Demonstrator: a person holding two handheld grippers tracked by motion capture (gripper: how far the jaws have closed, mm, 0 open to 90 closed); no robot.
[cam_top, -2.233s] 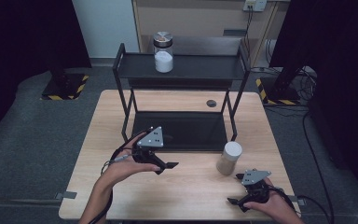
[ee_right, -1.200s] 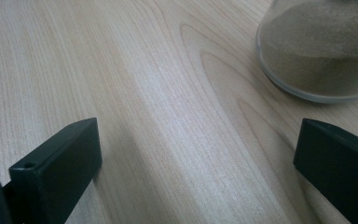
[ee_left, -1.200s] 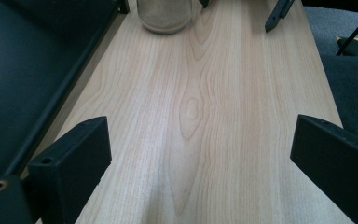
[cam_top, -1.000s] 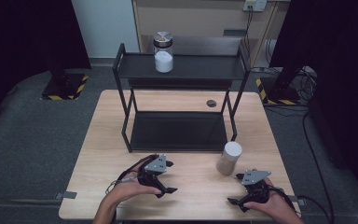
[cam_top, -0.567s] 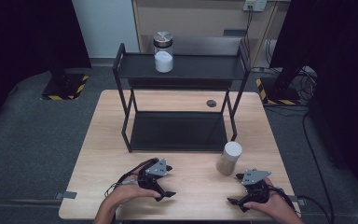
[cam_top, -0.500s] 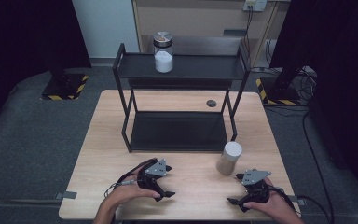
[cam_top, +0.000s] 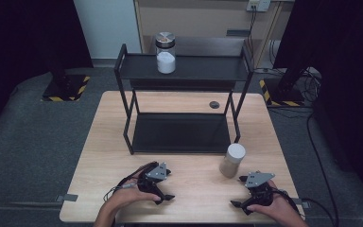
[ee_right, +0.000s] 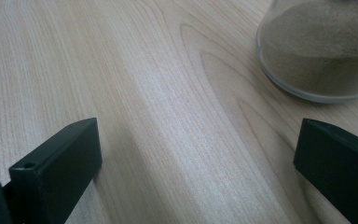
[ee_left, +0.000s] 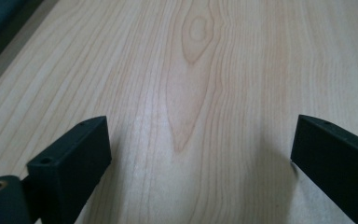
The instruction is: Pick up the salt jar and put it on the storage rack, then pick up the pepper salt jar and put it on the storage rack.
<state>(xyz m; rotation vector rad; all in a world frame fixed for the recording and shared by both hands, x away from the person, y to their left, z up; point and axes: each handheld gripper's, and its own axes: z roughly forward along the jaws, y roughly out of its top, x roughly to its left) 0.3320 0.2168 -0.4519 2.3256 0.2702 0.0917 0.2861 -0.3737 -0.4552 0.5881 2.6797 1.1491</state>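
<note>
Surface: wooden table [cam_top: 123,142], black rack [cam_top: 179,94] at back.
Tongs: left gripper [cam_top: 163,194], right gripper [cam_top: 238,191], both agape, empty.
Jars: brown-filled jar [cam_top: 231,161] just beside right gripper; white-filled jar [cam_top: 165,53] on top shelf.
Risk: careless right swing likely tips brown-filled jar.

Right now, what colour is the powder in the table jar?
Tan-brown powder, clearest in the right gripper view.

Brown-filled jar [ee_right: 321,51] cut off at top edge
</note>
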